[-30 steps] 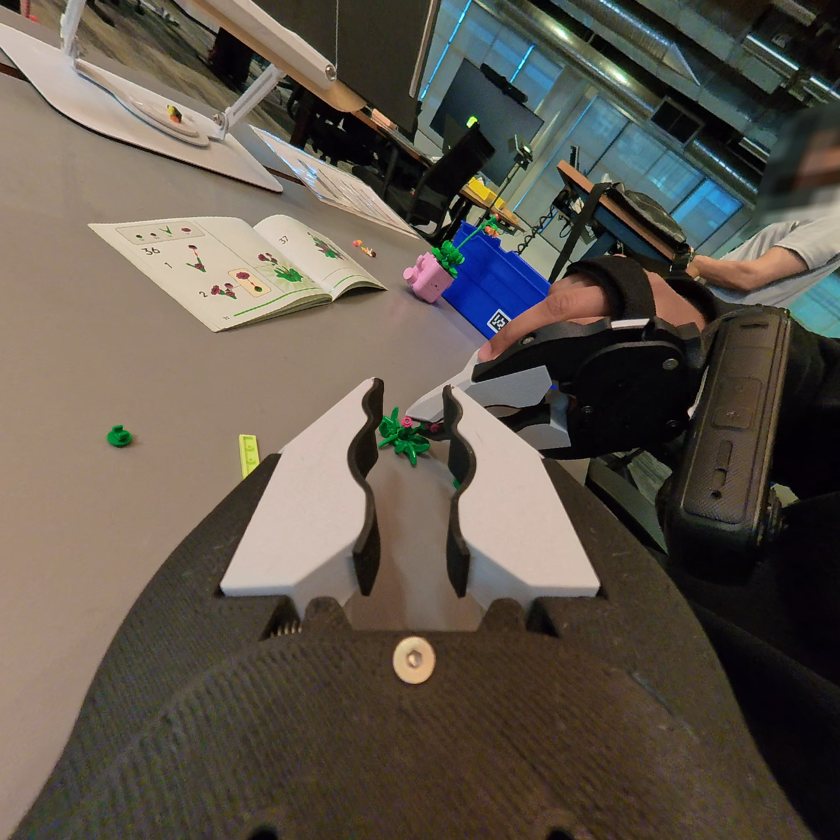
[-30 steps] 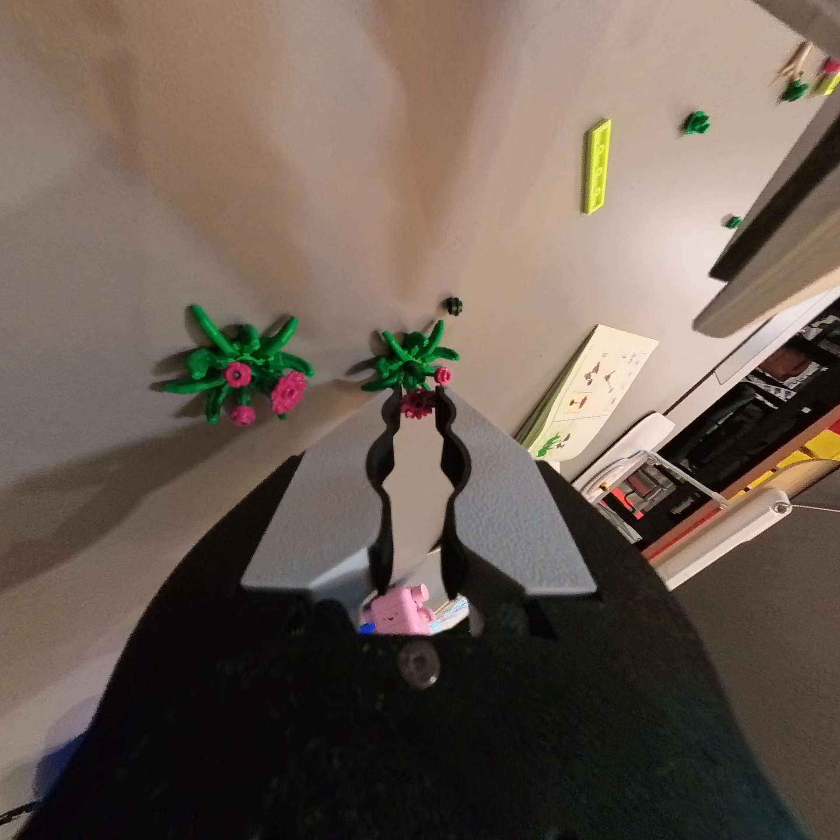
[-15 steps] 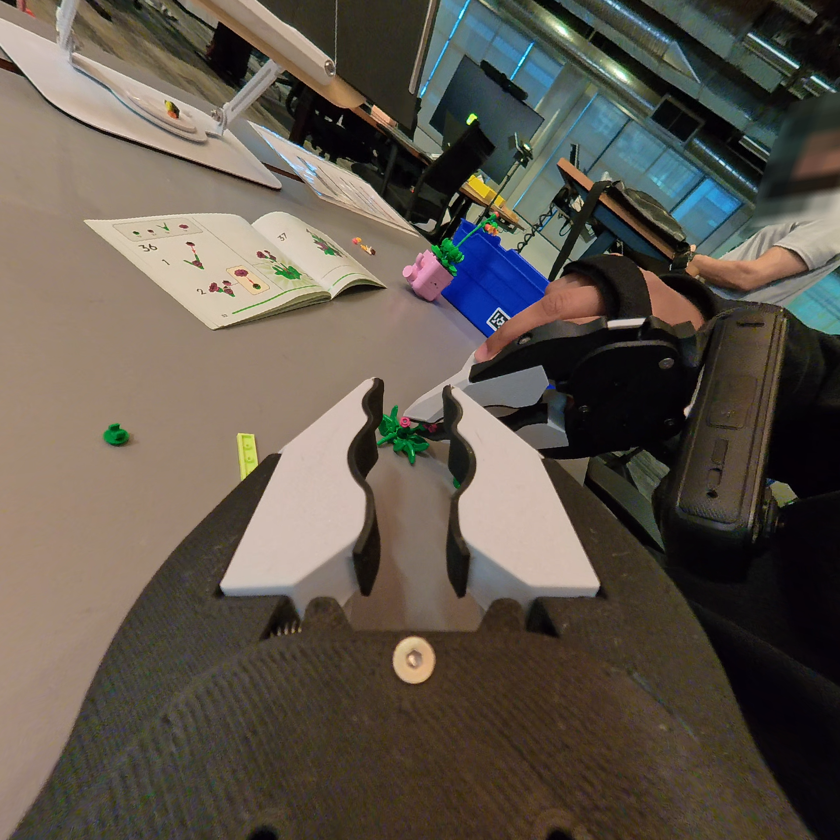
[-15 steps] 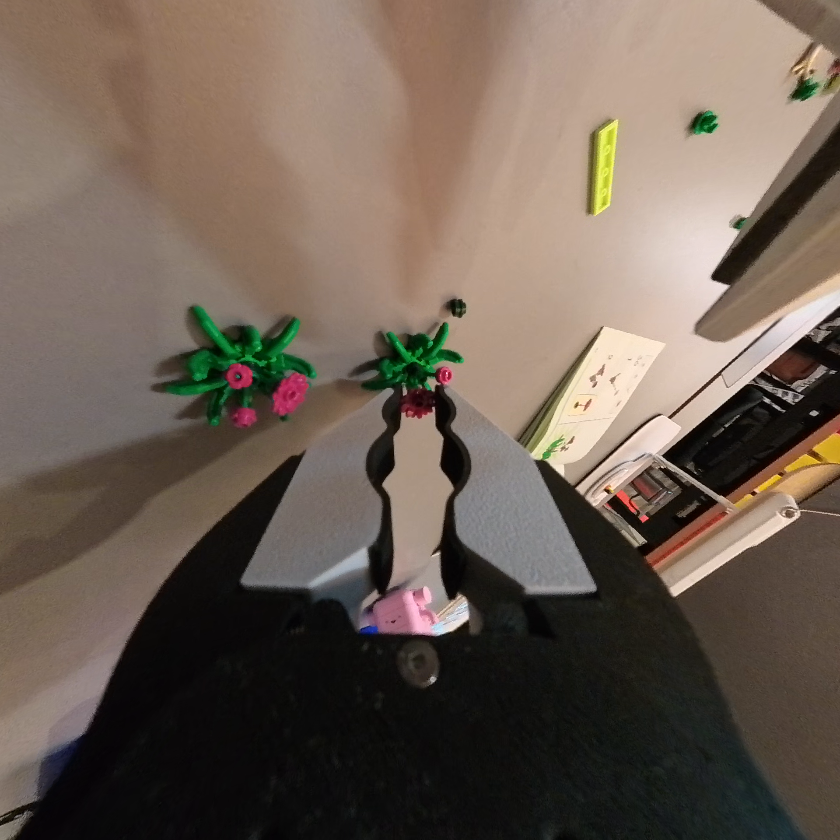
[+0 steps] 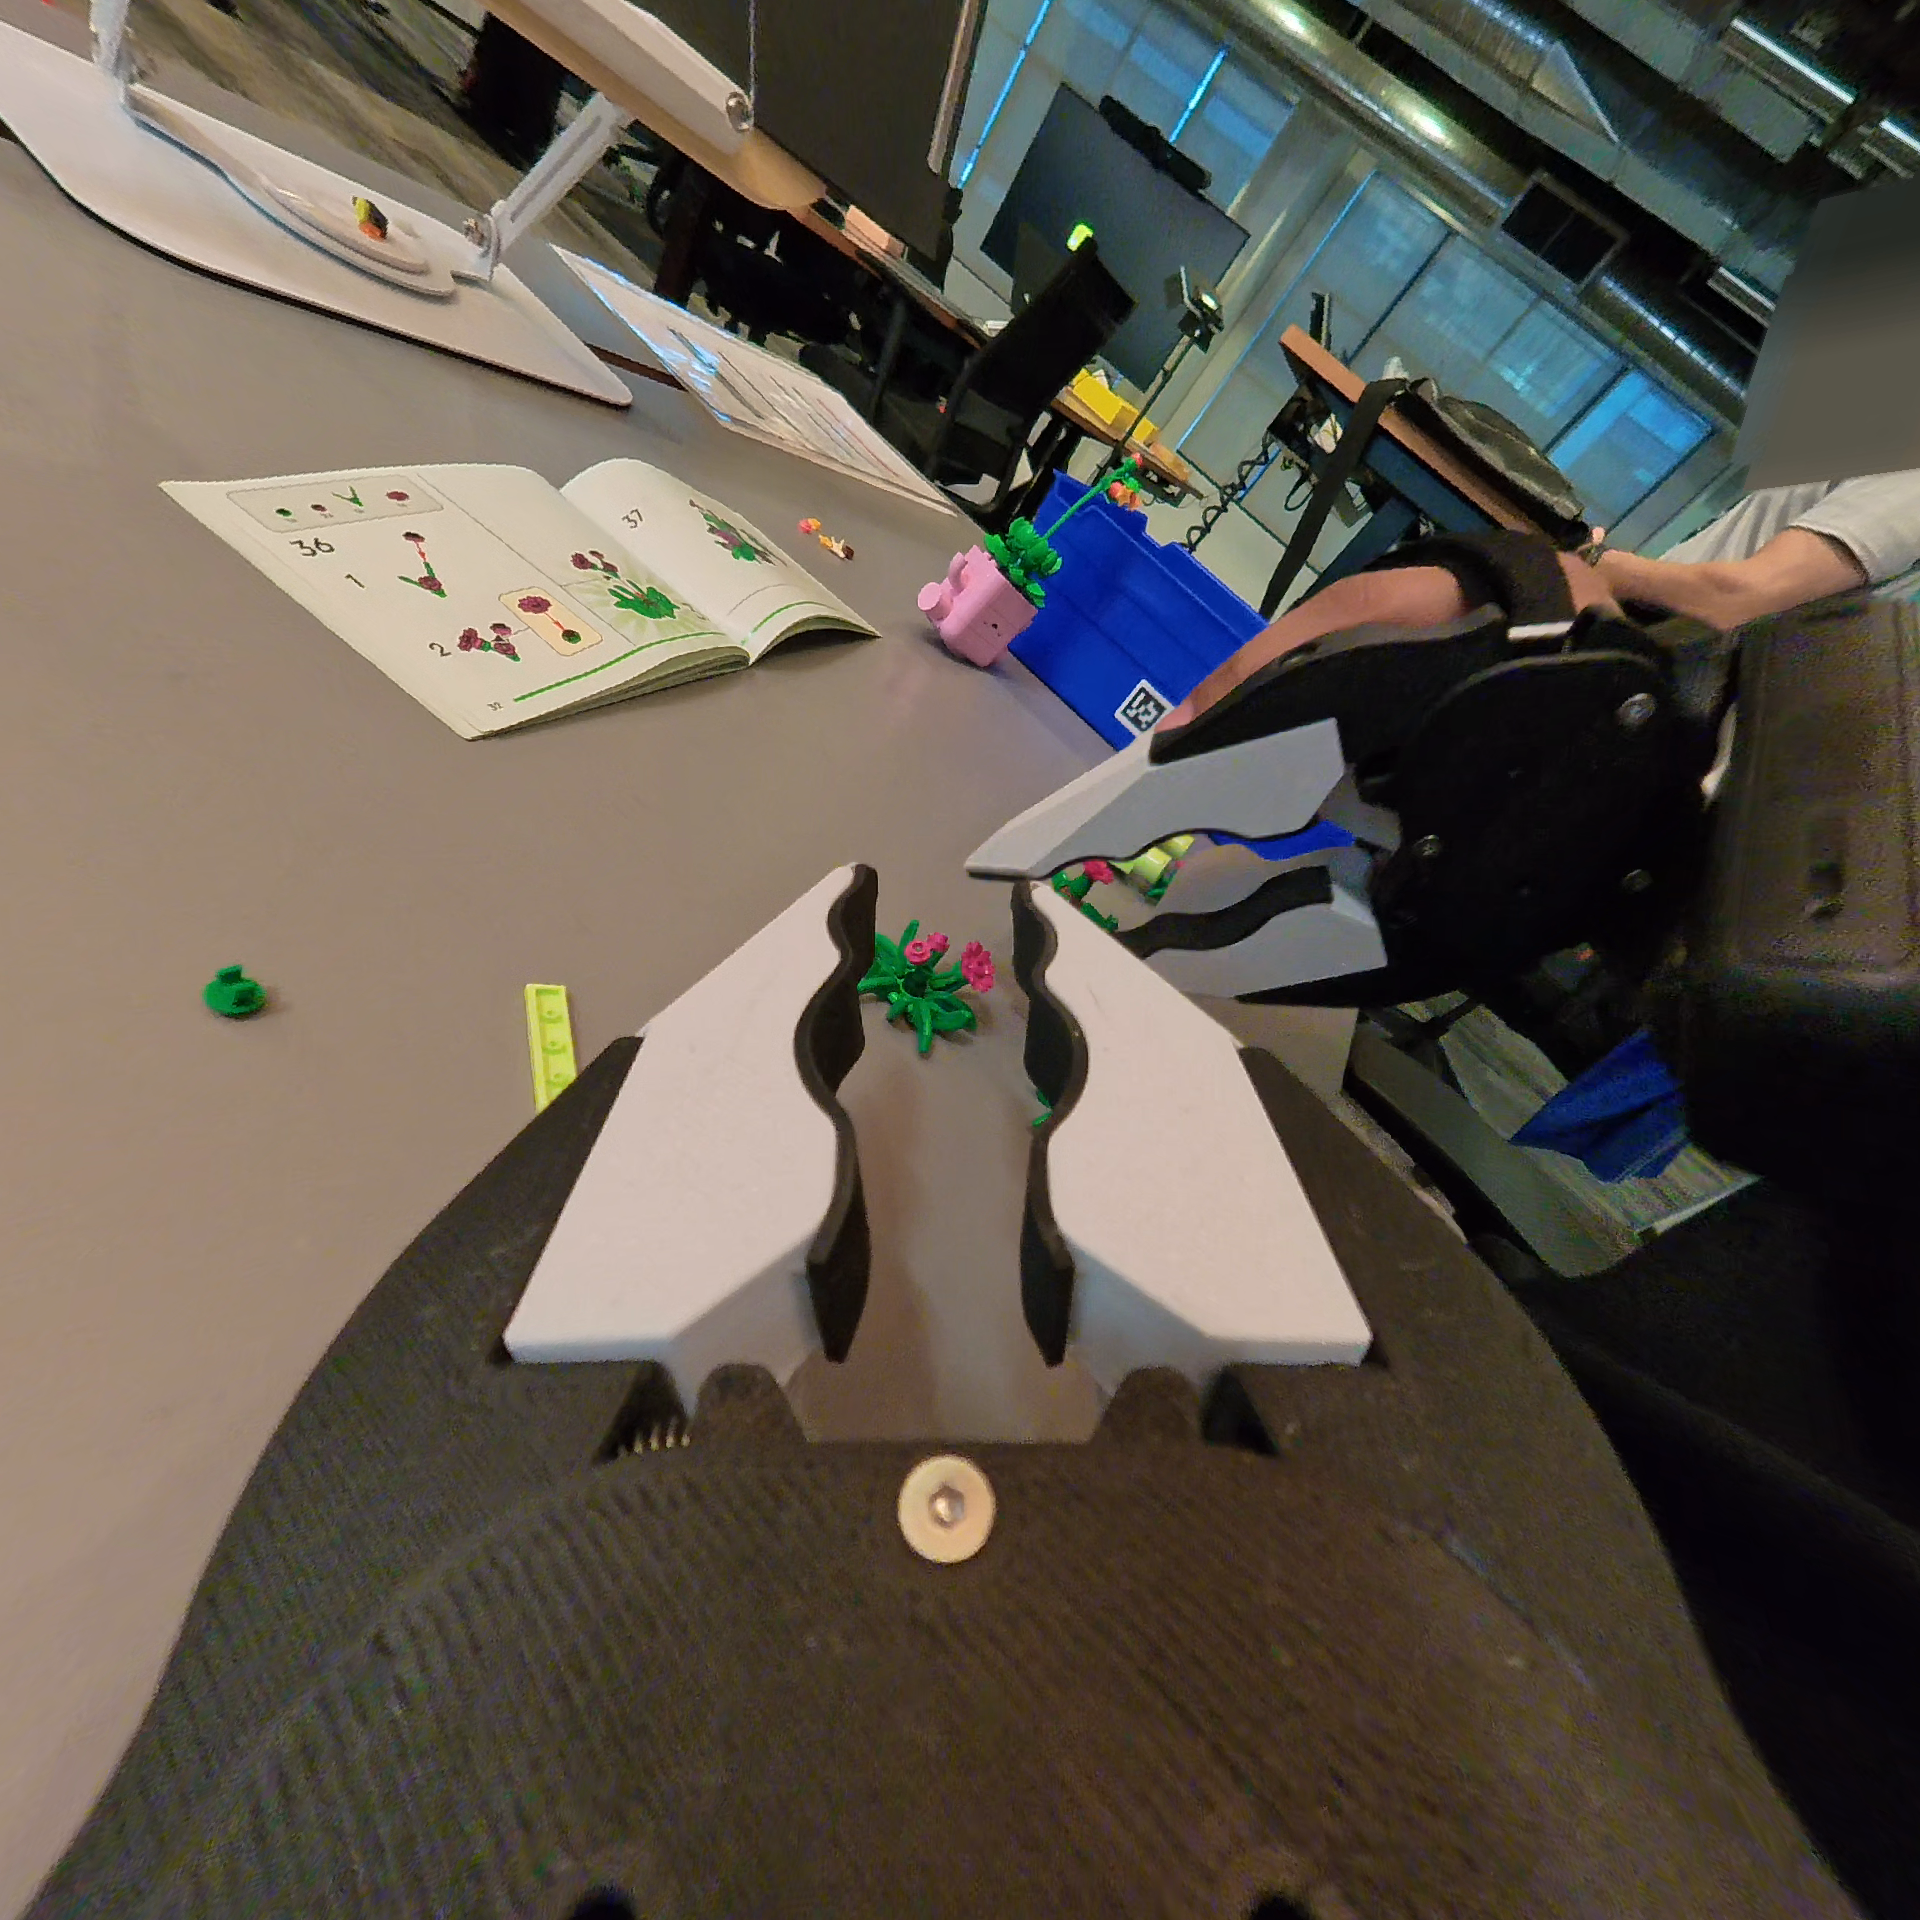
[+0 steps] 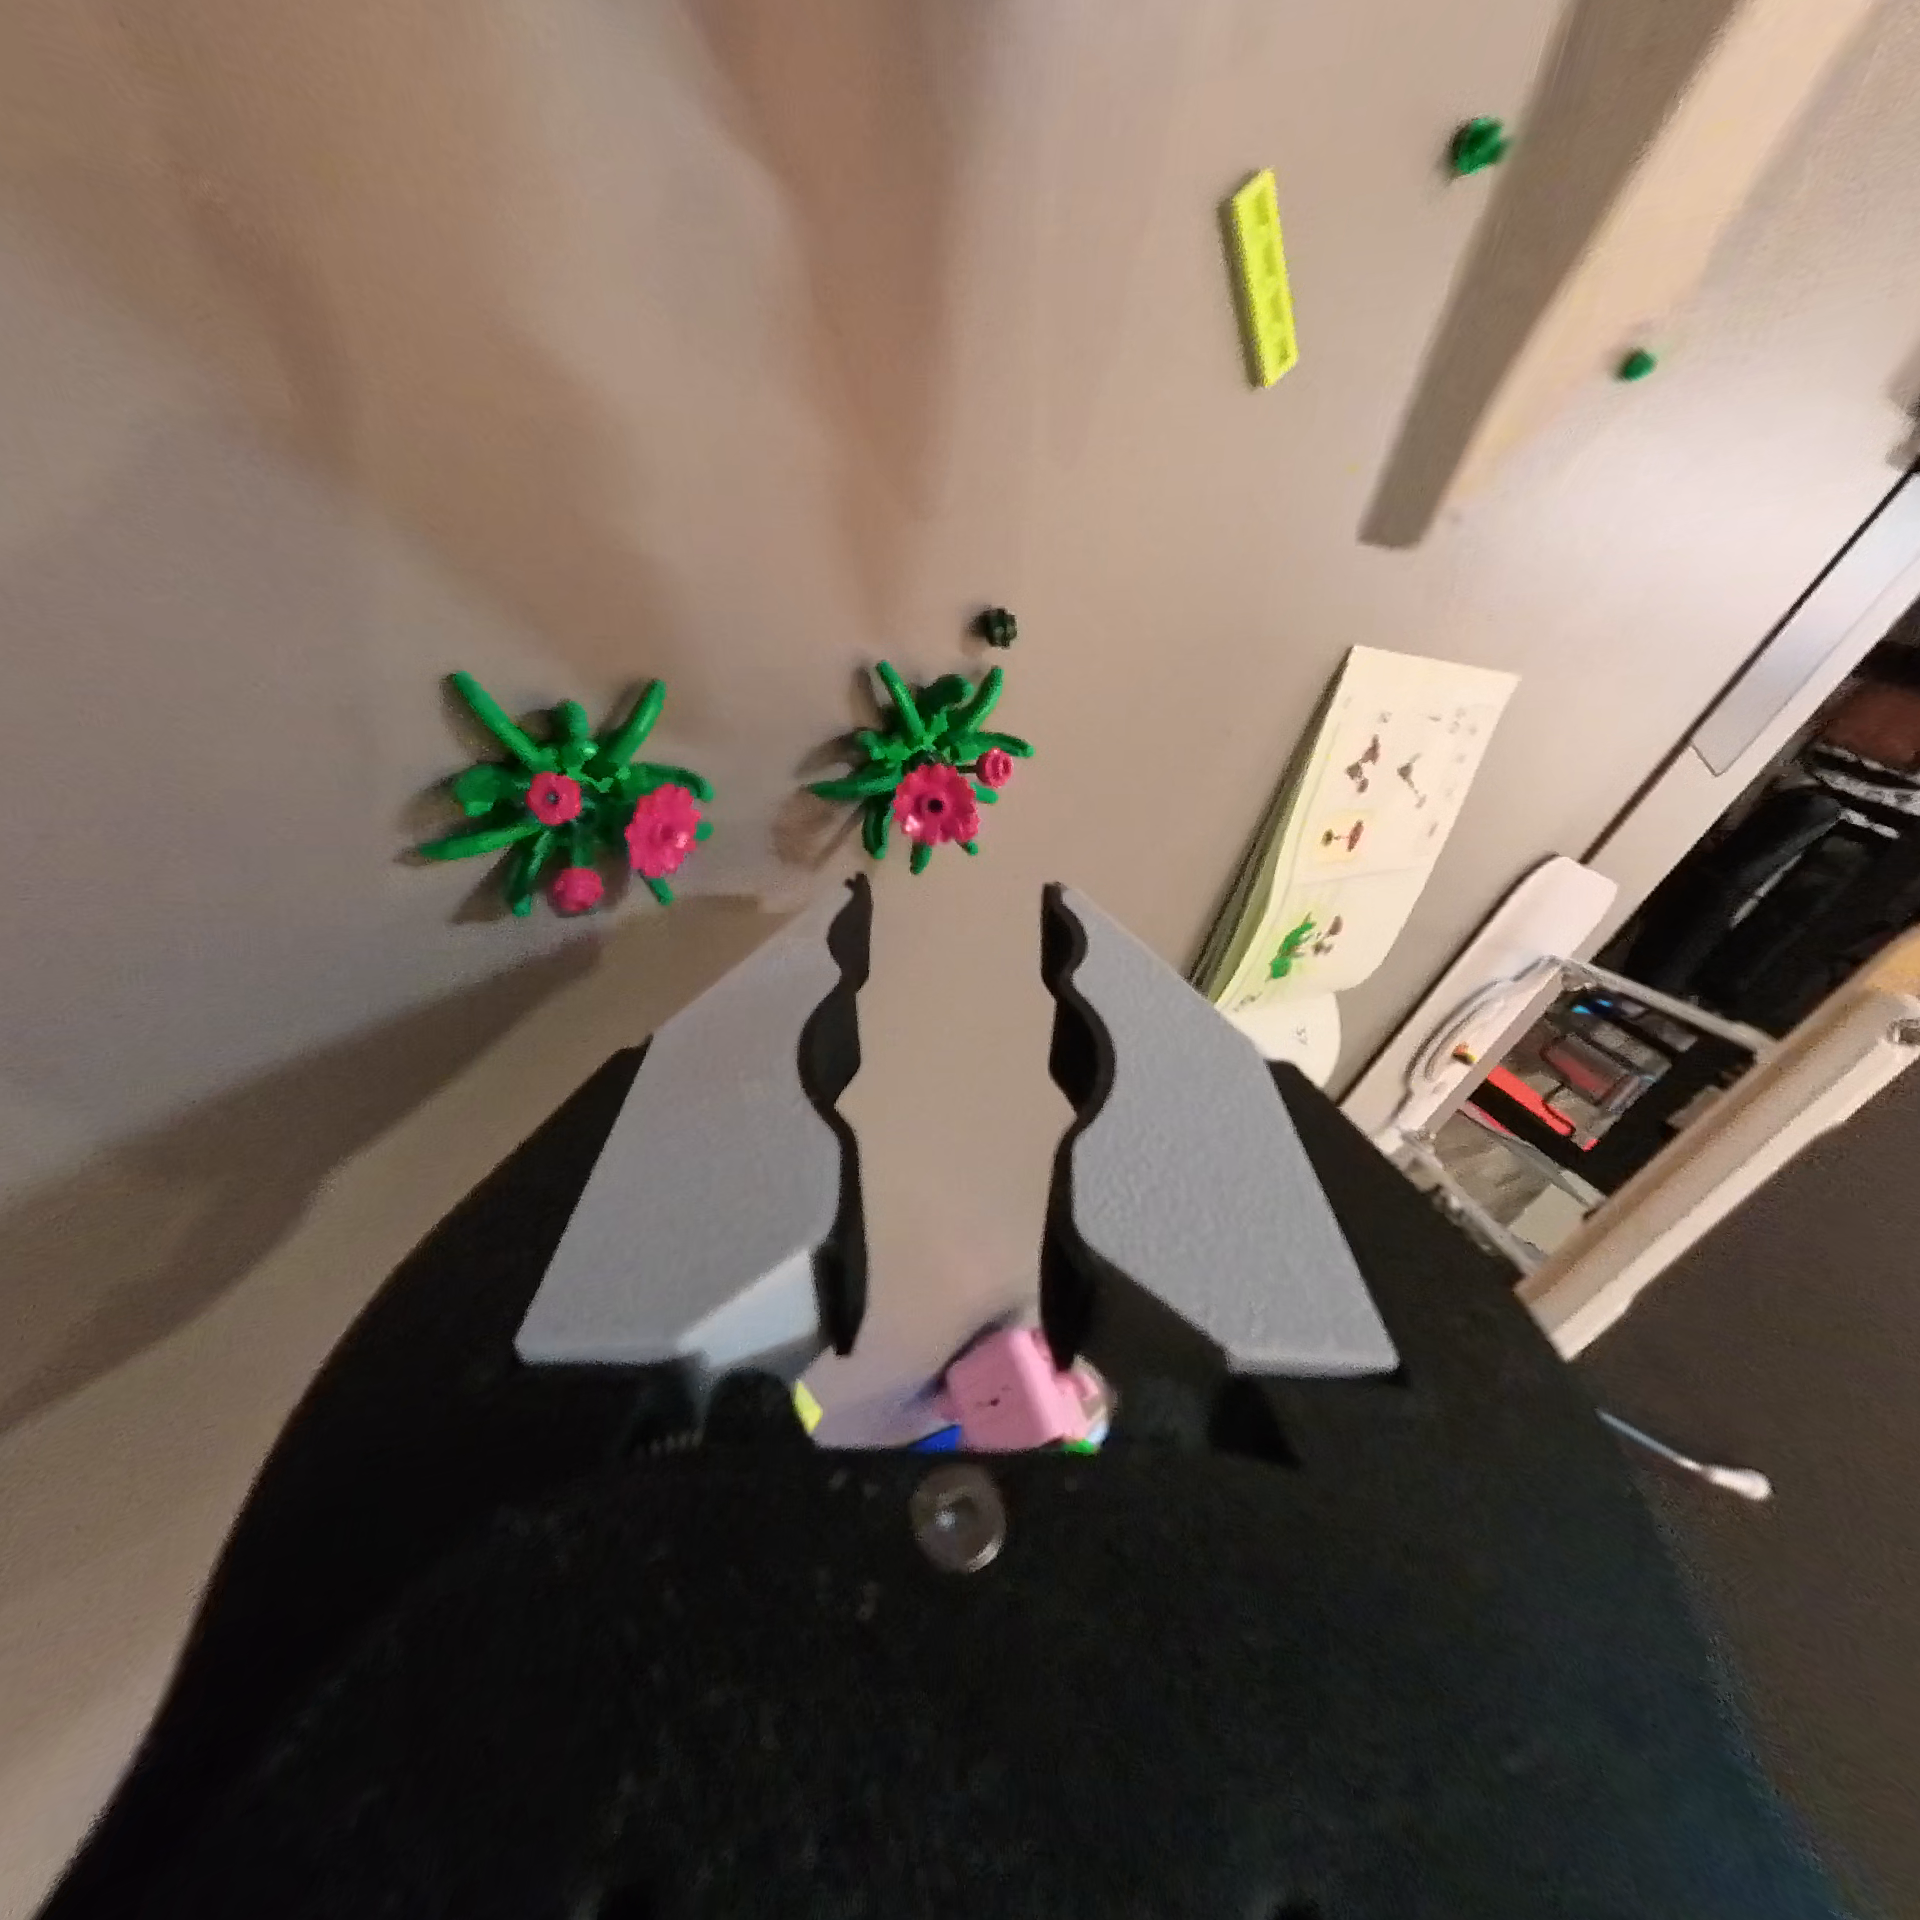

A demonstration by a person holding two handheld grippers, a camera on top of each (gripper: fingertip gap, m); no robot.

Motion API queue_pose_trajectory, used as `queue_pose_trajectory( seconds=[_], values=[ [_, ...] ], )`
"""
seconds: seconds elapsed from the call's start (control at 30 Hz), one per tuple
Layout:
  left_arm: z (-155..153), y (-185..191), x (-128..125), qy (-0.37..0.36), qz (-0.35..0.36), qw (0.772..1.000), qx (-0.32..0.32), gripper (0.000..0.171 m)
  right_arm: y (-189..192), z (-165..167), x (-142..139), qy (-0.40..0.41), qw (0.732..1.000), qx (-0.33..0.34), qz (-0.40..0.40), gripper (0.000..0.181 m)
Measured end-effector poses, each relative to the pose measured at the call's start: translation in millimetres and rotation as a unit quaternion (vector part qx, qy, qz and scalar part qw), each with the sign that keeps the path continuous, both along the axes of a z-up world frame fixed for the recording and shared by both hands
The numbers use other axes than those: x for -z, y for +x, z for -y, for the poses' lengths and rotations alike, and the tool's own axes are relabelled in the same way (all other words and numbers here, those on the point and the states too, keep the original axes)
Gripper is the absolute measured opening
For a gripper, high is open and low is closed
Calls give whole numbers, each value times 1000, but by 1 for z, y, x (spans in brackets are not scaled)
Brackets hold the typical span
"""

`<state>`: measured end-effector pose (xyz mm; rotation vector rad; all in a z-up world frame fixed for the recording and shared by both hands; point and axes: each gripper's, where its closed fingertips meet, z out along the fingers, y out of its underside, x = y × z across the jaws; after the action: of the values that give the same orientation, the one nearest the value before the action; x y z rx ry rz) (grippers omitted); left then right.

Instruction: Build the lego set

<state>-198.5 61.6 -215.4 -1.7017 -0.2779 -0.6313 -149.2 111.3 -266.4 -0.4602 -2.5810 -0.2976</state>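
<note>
Right gripper [image 6: 954, 914]: jaws apart, nothing between them, tips just short of a green leaf cluster with pink flowers [image 6: 928, 774], which lies flat on the grey table [image 6: 312, 312], not touching either tip. To the left of it, a second leaf cluster [image 6: 575, 795] with three pink blooms, apart from the first. Just beyond the first cluster, a tiny dark green stud [image 6: 995, 625]. Farther out, a lime flat plate [image 6: 1265, 278] and an open instruction booklet [image 6: 1361, 821] (right side of the right wrist view, somewhat blurred).

Left gripper [image 5: 940, 899]: jaws likewise parted and holding nothing, hovering low over the table. Framed in the gap between its tips, one flower cluster on the tabletop, a little ahead of them. Off to the right and above, the right gripper's grey fingers [image 5: 1164, 805]. Farther back, a pink potted plant model [image 5: 987, 603] beside a blue bin [image 5: 1132, 613]; at left, a round green piece [image 5: 235, 989].
</note>
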Motion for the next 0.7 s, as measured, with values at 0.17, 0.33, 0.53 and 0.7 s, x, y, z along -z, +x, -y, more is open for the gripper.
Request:
queue_pose_trajectory(
  seconds=[0.17,0.33,0.53,0.7],
  values=[
    [-1,5,1,-3,-10,1000,8,24,9,-3,-17,-68,993,64,-65,28],
    [-2,8,0,-1,-25,1000,9,25,23,9,-34,-271,932,179,-162,29],
    [-4,8,-2,-5,-80,997,-10,30,39,18,-57,-492,790,207,-302,42],
    [-9,22,1,-23,-138,990,6,29,46,18,-60,-554,727,170,-368,47]
  ],
)
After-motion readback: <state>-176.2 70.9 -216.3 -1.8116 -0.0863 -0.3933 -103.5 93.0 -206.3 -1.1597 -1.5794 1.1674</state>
